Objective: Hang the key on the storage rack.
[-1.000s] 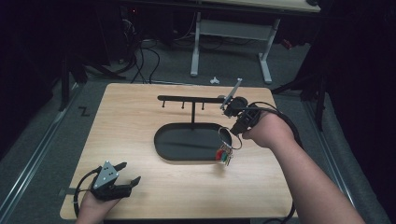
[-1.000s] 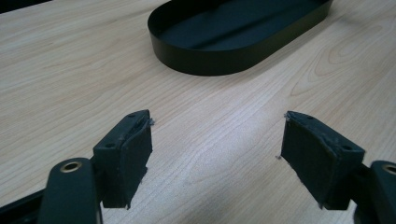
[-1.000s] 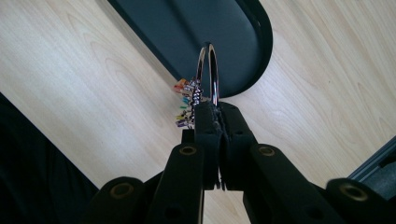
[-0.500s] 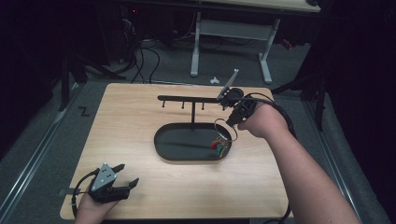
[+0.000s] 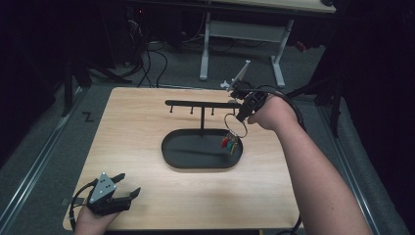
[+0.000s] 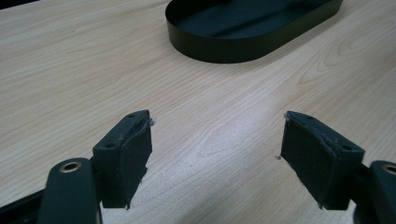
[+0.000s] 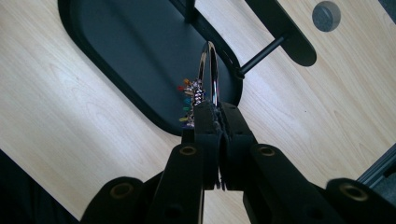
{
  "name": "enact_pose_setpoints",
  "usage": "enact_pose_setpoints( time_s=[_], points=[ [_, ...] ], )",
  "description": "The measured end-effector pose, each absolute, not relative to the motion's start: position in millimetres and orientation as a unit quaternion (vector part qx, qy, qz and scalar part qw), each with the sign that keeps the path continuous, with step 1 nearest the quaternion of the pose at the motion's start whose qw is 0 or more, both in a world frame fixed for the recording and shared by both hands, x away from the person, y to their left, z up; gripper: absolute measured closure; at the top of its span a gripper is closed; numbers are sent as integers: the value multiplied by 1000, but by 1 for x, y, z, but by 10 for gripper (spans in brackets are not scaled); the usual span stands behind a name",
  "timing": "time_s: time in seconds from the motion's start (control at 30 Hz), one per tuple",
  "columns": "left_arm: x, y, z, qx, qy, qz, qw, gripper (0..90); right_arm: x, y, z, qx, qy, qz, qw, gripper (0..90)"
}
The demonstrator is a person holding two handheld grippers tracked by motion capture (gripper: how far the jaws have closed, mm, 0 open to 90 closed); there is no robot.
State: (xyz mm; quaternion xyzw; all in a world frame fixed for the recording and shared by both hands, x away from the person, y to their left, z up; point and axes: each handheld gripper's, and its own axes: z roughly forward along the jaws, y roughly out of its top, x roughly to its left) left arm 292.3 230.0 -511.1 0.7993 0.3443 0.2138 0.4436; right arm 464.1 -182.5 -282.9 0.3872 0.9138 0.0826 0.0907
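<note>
Right tongs (image 5: 241, 113) clamp a metal key ring (image 7: 208, 70); in the right gripper view we see the two black jaws pressed together on the lower arc of the ring, which stands edge-on above them. We note a small cluster of coloured tags (image 5: 229, 142) hanging from the ring, red and green among them, over the right end of the black oval tray (image 5: 172, 149). In the high view the ring hangs just beside the right end of the black hook rail (image 5: 195, 103), which stands on a post rising from the tray; we cannot tell whether the ring touches a peg. Tray and rail sit about mid-bench, slightly toward the far edge of the wooden bench (image 5: 137, 127). The right hand (image 5: 271, 113) comes in from the right edge of the bench, forearm running back toward the near right corner, with the cable looping over the wrist.

Left tongs (image 5: 120, 193) rest near the near left corner of the bench, jaws standing wide with nothing between them. In the left gripper view we see only bare wood grain between the two pads (image 6: 135, 154), and the near wall of the tray farther off. We record the left hand (image 5: 93, 220) at the near edge, well apart from the tray.
</note>
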Motion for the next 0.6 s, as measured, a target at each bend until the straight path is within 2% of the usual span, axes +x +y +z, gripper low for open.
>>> enact_pose_setpoints(
  time_s=[0.6],
  points=[
    [294,227,-512,802,339,213,443,251,486,-192,-287,401,907,84,93,878]
  ],
)
